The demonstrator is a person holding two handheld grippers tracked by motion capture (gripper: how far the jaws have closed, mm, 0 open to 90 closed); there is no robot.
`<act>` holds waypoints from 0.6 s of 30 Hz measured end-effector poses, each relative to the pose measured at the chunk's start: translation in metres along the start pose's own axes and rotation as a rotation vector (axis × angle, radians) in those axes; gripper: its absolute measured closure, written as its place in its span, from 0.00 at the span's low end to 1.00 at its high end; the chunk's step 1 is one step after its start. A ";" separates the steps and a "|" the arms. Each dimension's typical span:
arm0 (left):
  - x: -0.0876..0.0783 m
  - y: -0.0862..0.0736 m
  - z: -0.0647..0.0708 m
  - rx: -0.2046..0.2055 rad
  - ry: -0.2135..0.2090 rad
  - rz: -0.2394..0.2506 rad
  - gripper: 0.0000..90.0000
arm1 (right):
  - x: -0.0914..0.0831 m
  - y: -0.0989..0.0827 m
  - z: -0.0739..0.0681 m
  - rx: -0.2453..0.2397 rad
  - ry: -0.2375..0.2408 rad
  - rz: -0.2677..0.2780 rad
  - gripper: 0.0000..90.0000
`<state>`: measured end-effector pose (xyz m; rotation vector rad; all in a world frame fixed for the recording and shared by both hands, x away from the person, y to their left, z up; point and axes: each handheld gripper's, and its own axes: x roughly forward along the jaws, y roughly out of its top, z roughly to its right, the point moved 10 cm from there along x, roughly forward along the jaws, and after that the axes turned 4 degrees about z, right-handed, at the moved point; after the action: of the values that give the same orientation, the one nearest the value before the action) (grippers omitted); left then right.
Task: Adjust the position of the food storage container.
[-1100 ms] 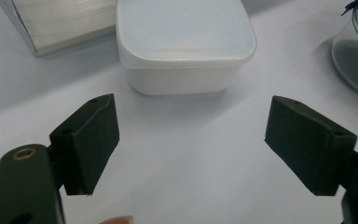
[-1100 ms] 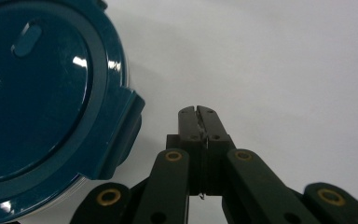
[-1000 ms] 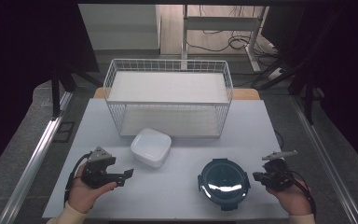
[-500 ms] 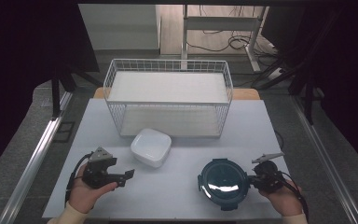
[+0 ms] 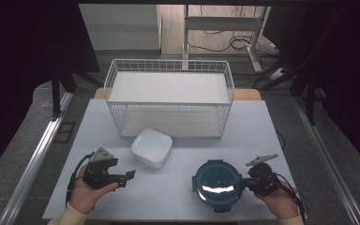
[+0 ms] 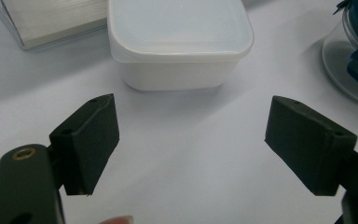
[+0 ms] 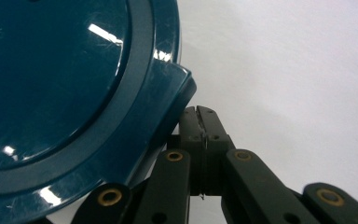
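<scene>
Your right gripper (image 5: 249, 180) has its jaws pressed together, empty, just beside a clip of the round blue-lidded container (image 5: 217, 184) on the table (image 5: 178, 187). Your left gripper's (image 5: 129, 175) jaws stand spread, facing the white lidded box (image 5: 152, 147).

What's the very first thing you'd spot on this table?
The shiny dark blue round container at the front right, with the right gripper, jaws shut, up against its lid clip. A white square tub sits mid-table, beyond the open left gripper. Behind stands a white wire basket.
</scene>
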<state>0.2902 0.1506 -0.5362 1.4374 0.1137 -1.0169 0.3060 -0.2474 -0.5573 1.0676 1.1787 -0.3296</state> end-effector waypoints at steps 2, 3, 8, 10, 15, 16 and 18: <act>0.001 0.000 0.000 0.001 0.001 -0.001 0.19 | 0.000 0.000 -0.002 -0.005 0.001 -0.006 1.00; 0.001 -0.001 0.000 0.000 -0.002 -0.003 0.19 | 0.002 0.001 -0.006 -0.018 0.002 -0.012 1.00; 0.000 0.001 0.001 -0.002 -0.004 0.002 0.19 | 0.006 0.004 -0.017 -0.038 0.014 -0.008 1.00; -0.001 0.001 0.002 -0.006 -0.004 0.004 0.19 | 0.008 0.007 -0.022 -0.050 0.014 -0.007 1.00; 0.001 0.000 0.001 -0.004 -0.008 -0.003 0.19 | 0.014 0.014 -0.039 -0.092 0.033 -0.011 1.00; 0.001 0.000 0.001 -0.004 -0.009 -0.004 0.19 | 0.015 0.016 -0.042 -0.102 0.035 -0.011 1.00; 0.001 0.000 0.002 -0.003 -0.010 -0.003 0.19 | 0.017 0.018 -0.048 -0.115 0.036 -0.010 1.00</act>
<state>0.2900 0.1488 -0.5366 1.4294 0.1100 -1.0254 0.2976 -0.1940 -0.5622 0.9712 1.2208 -0.2487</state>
